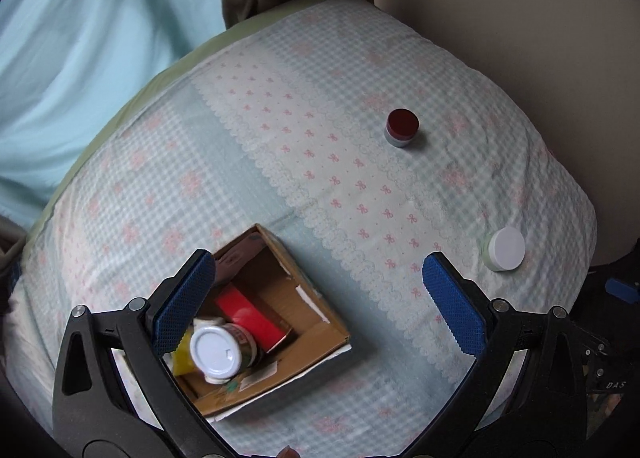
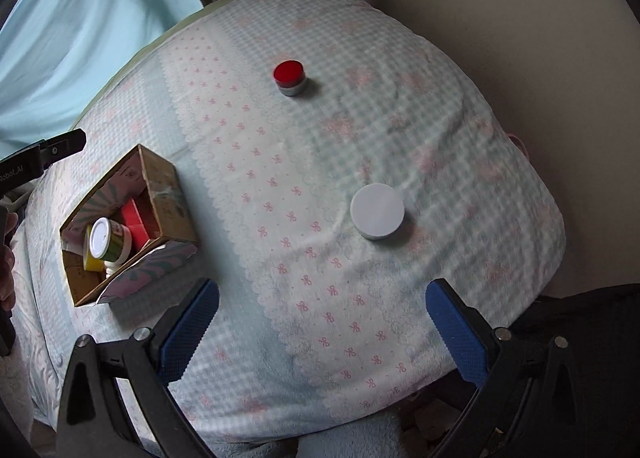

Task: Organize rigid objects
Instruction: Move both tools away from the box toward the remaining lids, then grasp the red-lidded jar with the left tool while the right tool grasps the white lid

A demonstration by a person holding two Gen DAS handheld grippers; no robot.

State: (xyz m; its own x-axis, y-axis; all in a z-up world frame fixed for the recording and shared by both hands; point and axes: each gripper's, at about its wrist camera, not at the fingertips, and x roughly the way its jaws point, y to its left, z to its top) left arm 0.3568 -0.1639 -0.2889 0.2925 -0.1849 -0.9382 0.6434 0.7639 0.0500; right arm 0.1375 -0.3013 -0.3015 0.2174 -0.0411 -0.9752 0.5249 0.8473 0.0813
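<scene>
One pale-blue gingham bedspread with pink bows point(image 2: 360, 161), covering whole work surface. One open brown cardboard box point(image 2: 168, 193) at left: inside, one red rectangular box point(image 1: 248, 316), one white-capped green-labelled bottle point(image 1: 218, 352) lying on side, one yellow item point(image 2: 93, 262) beneath it. Two loose round jars on spread, well apart: white-lidded jar point(image 2: 377, 211) near right, red-lidded grey jar point(image 2: 291, 77) far centre. Two tongs: left gripper point(image 1: 316, 306) over box, blue pads apart, empty; right gripper point(image 2: 322, 332) near white jar, pads apart, empty.
</scene>
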